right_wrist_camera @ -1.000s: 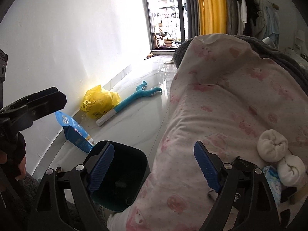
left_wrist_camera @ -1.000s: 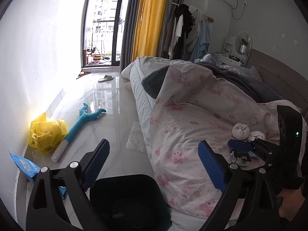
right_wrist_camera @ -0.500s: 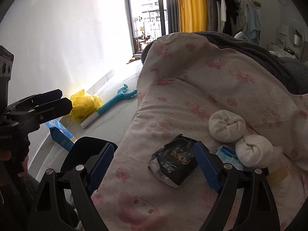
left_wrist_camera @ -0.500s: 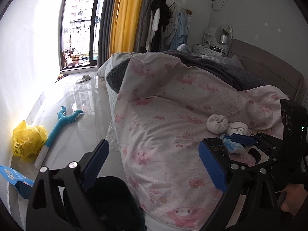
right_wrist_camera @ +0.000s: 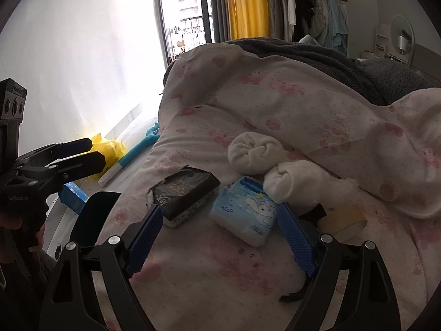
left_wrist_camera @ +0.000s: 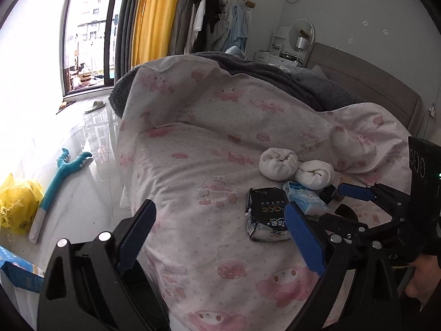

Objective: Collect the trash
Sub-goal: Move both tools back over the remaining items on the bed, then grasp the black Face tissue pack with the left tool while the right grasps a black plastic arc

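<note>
**Two claws spread over the litter on the bed**

At the bottom of the right wrist frame our right claw point(right_wrist_camera: 217, 237) stands spread wide, pinching nothing, its blue pads apart above the pink-patterned duvet point(right_wrist_camera: 317, 110). Between the pads, nearer the right one, lies a light blue tissue pack point(right_wrist_camera: 246, 211); we cannot tell whether that pad touches it. Just beyond the left pad sits a black wrapper pack point(right_wrist_camera: 184, 193), flat on the duvet. Past the blue pack, toward centre right, two rolled white socks point(right_wrist_camera: 255, 153) lie side by side, the nearer one touching the pack's far corner. A roll of yellowish tape point(right_wrist_camera: 343, 219) rests to the right of the right pad.

In the left wrist frame our left claw point(left_wrist_camera: 220, 234) is likewise spread and holds nothing; the black pack lies just beside its right pad. At the lower left of the right wrist frame a dark bin point(right_wrist_camera: 91, 218) stands on the floor against the bed edge. Farther left on the floor we see a yellow bag point(left_wrist_camera: 18, 207), a teal toy point(left_wrist_camera: 59, 179) and a blue packet point(left_wrist_camera: 16, 271).
</note>
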The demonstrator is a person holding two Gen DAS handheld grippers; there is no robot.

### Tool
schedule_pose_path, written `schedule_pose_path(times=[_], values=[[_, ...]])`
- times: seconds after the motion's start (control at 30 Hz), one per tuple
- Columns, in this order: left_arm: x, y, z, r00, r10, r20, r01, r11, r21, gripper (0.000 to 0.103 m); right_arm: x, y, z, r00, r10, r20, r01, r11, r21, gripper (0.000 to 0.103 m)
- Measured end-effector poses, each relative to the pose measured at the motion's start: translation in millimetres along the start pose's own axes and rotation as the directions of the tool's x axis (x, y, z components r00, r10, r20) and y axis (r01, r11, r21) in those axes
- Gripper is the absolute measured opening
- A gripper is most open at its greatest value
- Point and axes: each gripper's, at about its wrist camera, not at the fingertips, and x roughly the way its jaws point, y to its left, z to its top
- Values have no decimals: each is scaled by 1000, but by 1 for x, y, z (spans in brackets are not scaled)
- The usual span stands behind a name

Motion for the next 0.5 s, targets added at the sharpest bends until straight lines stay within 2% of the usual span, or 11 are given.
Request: schedule_pose_path(times=[0.2,0.4,0.5], values=[[18,-20,-4,999,-18,-26,19,1000,18,96,-10,-26,-10,1000,-24,16,24,999,27,86],[33,-39,-8,999,-19,-49,21,999,49,96,-14,-46,-22,1000,-11,-3,11,997,77,86],[41,-45,-9,998,-18,-61,21,998,52,96,-15,-52,-27,1000,-10,-16,11,997,81,79]])
